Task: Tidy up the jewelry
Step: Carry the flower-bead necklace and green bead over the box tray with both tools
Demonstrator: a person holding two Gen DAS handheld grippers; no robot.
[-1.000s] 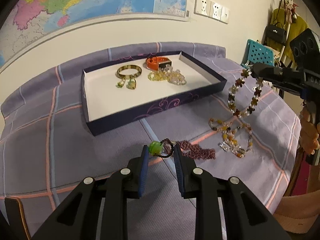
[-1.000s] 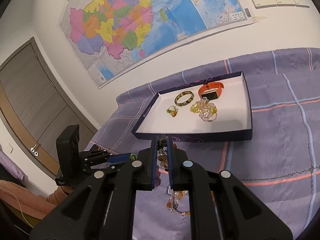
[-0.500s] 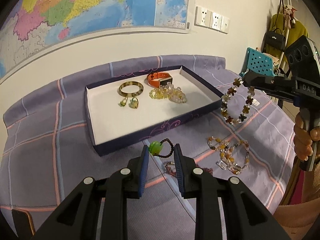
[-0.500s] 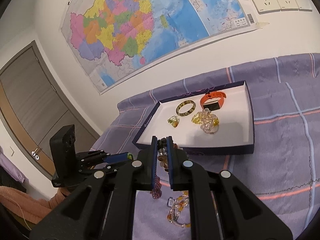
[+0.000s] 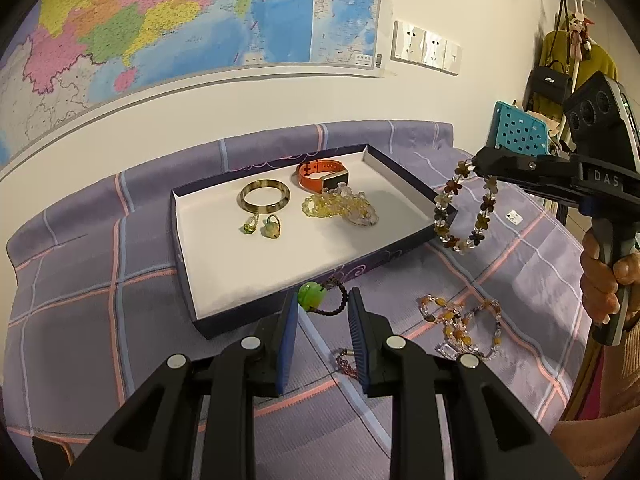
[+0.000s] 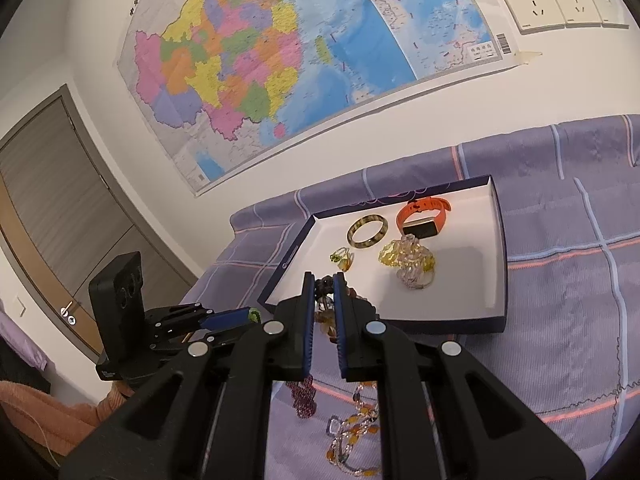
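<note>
A green-bead bracelet [image 5: 322,298] is pinched by the left gripper [image 5: 323,308]; a flower bracelet [image 5: 464,216] is clamped in the right gripper [image 6: 323,286]. A strand could be snagged on the tray [image 5: 360,268] rim.

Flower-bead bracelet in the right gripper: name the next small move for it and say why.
Probably carry it a little further over the tray's open white floor, then lower and release. The right gripper holds the flower-bead bracelet dangling at the tray's near right corner, partly outside the wall, so dropping it now could leave it on the rim or the cloth.
</note>
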